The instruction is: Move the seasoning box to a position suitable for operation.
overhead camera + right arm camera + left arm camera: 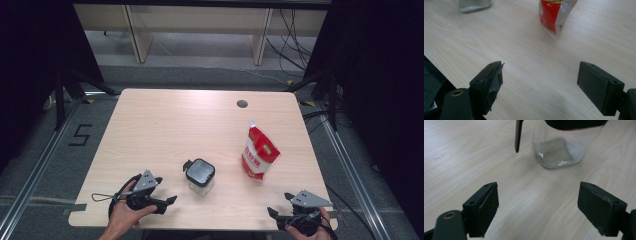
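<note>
Hovering low over the near edge of the desk (150, 125), the left tool (167, 202) has its jaws spread wide with nothing between them, and the right tool (275, 212) at the near right corner is just as wide and empty. One pad on the right tool looks frayed at its tip, which may grip a little less evenly.

Just ahead of the left tool stands the glass jar (201, 176), a squarish clear container with a black lid and a black clasp hanging loose at its side. In the left gripper view the jar (559, 152) sits straight beyond the open jaws, near but not touching them, with a thin layer of something white at its bottom. It looks rigid, smooth, breakable and fairly heavy for its size; the flat glass walls below the lid seem the safest place to clamp, squarely and low, since the loose clasp would swing and the lid might lift.

Farther off, ahead of the right tool, the red-and-white spouted pouch (259, 151) stands upright, well apart from the jar. In the right gripper view the pouch (555, 13) shows its lower part. It is probably soft, crinkly and light to moderate in weight; it would buckle if squeezed at the belly, so the firmer upper seam by the spout looks the better hold.
</note>
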